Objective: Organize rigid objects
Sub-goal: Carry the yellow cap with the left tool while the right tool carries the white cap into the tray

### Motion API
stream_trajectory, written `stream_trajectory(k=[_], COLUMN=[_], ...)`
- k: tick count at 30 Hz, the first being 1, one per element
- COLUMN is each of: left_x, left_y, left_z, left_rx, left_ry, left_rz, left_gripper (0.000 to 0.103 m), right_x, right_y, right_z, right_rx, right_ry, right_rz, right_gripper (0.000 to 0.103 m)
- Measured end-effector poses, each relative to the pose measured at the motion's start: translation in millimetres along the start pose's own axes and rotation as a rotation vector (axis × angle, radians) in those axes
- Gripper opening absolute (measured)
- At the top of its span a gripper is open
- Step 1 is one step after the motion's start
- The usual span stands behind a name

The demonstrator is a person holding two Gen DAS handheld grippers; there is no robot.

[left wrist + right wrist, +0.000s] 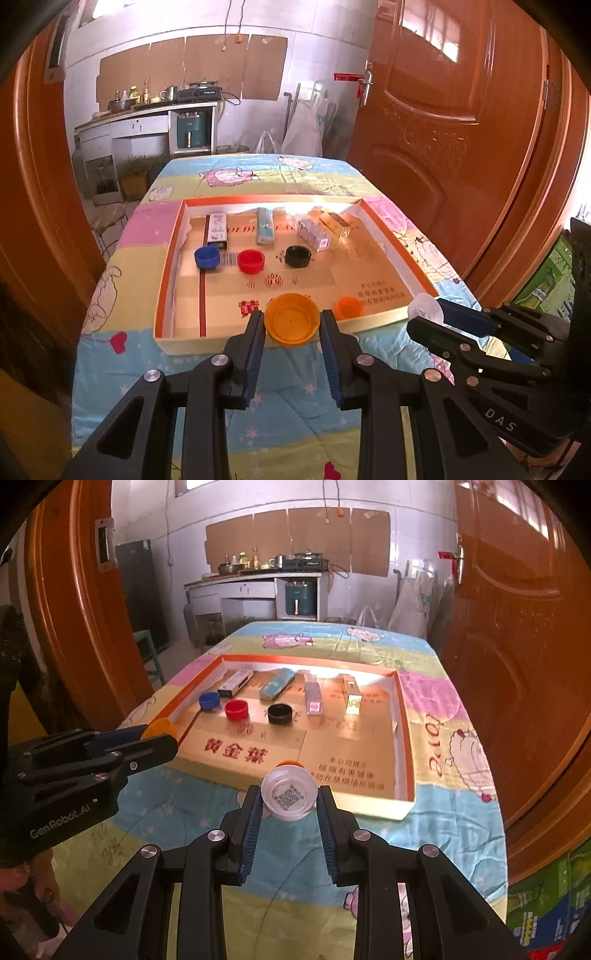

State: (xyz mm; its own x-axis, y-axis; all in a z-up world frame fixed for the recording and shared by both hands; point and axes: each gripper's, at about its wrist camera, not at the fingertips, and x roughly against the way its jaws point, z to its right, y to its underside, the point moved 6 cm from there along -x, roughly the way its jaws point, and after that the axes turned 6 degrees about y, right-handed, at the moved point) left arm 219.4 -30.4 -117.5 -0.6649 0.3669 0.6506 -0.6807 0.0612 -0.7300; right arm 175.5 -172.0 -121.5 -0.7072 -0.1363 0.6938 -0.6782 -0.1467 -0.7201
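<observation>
My left gripper (291,325) is shut on an orange cap (291,319), held above the near edge of a shallow orange-rimmed cardboard tray (168,258). My right gripper (289,797) is shut on a white cap (289,793) with a printed code inside. The right gripper and its white cap (426,308) also show at the right of the left wrist view. Inside the tray lie a blue cap (207,257), a red cap (251,261), a black cap (298,256), a small orange cap (349,307) and several small boxes (266,225) in a row at the back.
The tray rests on a table under a cartoon-print cloth (258,173). Wooden doors (461,129) stand close on both sides. A kitchen counter (147,114) with pots lies beyond the table. A green box (546,904) sits at the lower right.
</observation>
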Motion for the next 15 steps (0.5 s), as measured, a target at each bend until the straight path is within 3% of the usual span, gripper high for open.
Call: stream_trajectory(k=[15], left_x=[-20.0], left_y=[-30.0], left_z=[-0.5], left_rx=[0.013], left_ry=[0.017], left_rz=[0.010], left_gripper=[0.030], right_x=[-13.5], right_y=[-32.1], right_z=[19.4], right_rx=[-0.020], right_ry=[0.025], right_rz=[0.030], right_gripper=[0.031])
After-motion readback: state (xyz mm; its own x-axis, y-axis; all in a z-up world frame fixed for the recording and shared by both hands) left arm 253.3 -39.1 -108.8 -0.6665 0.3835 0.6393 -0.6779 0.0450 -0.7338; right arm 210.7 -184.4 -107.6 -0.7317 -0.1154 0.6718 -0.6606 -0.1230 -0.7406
